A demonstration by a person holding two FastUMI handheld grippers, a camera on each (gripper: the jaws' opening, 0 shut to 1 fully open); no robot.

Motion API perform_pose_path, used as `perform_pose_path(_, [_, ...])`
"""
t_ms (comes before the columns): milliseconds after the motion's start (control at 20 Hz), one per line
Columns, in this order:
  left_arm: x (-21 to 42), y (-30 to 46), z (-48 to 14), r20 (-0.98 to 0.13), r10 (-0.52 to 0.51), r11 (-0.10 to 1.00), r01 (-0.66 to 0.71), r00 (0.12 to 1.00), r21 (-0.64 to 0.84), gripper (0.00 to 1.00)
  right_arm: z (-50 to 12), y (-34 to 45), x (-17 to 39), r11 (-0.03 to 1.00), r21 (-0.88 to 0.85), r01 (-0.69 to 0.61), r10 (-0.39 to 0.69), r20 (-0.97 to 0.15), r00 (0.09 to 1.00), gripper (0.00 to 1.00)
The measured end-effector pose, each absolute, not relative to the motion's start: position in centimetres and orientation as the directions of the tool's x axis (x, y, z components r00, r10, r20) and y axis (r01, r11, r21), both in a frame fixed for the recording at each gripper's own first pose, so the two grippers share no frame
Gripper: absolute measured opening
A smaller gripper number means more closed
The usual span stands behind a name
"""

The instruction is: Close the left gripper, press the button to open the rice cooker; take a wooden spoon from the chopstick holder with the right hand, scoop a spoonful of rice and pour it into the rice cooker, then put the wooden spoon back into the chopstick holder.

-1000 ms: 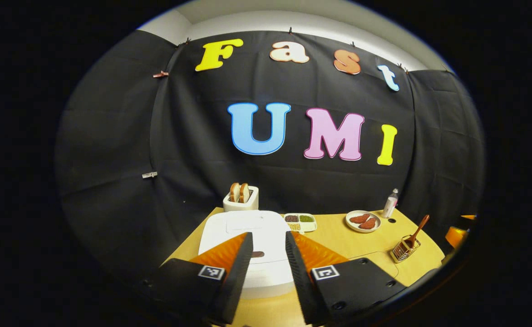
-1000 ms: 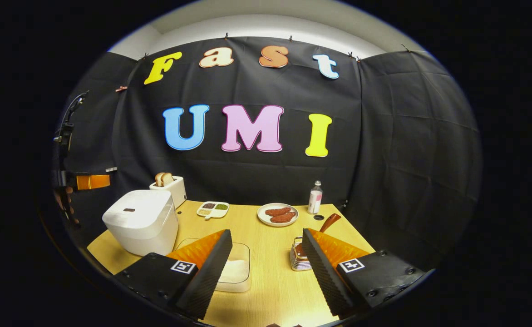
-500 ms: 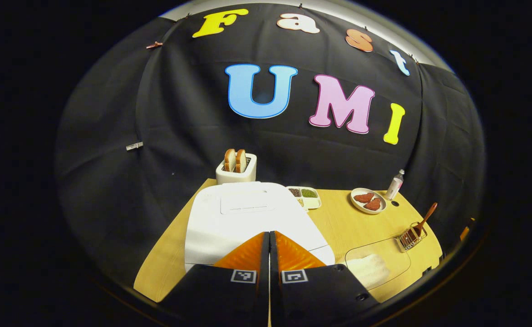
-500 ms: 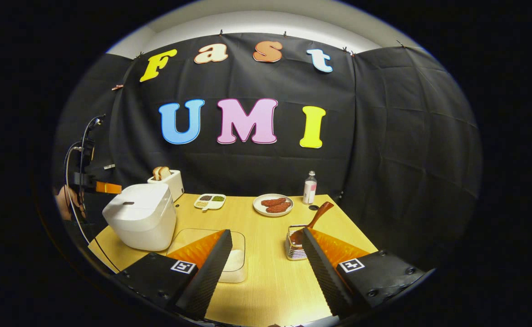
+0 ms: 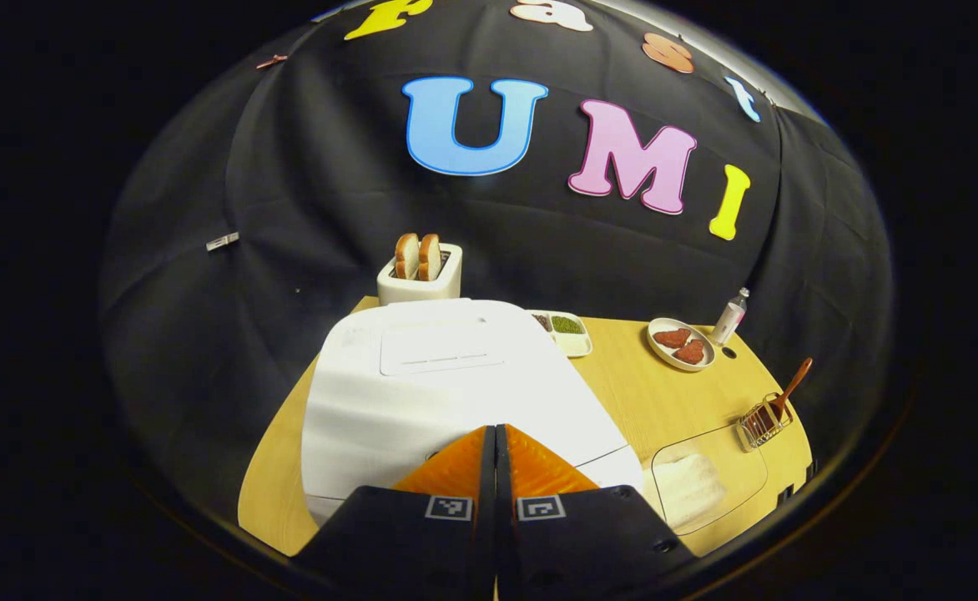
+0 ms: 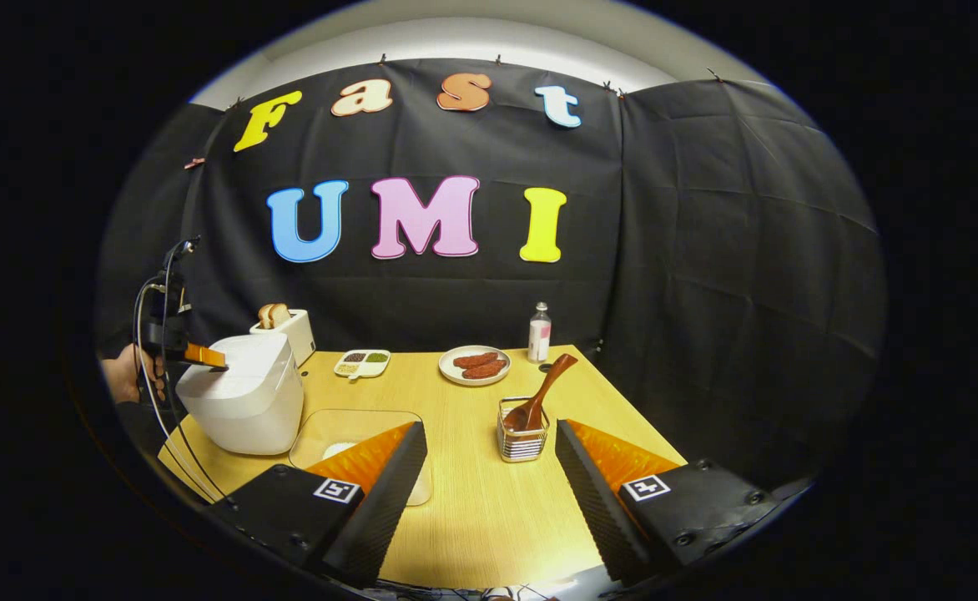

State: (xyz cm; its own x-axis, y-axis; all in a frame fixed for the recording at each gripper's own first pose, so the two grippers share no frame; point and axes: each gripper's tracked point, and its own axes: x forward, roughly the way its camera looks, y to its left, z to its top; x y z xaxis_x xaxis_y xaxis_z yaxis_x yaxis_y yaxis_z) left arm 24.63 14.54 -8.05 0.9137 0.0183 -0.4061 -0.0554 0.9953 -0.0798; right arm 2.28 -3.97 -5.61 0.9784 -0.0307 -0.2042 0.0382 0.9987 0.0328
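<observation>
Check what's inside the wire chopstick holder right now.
The chopstick holder holds the wooden spoon, bowl down, handle leaning up and out toward the back right. The bowl's lower part sits behind the wires; whether anything else is inside cannot be told.

Wooden table [image 6: 472,501] with rice cooker [image 6: 243,401], toaster [image 6: 289,331], rice tray [image 6: 355,434], chopstick holder [image 6: 522,442], plate [image 6: 474,366], bottle [image 6: 539,332].

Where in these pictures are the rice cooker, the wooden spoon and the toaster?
rice cooker [image 5: 447,392]: left gripper view, on its white lid.
wooden spoon [image 6: 549,382]: right gripper view, on its handle.
toaster [image 6: 295,332]: right gripper view, on its side wall.
</observation>
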Motion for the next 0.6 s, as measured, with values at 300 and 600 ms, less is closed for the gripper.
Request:
perform_pose_path(300, [25.1,14.4,-9.2,-0.416,0.041,0.998,-0.055,0.909,-0.021,0.06,-6.1,-3.3,1.9,0.998,0.046,0.035,-0.023,-0.223,0.975,0.98])
perform_pose_path(600, [23.8,14.5,-2.5,-0.254,0.085,0.996,-0.088,0.963,-0.001,0.06,-6.9,-1.5,1.5,0.999,0.053,0.010,0.003,-0.241,0.970,0.98])
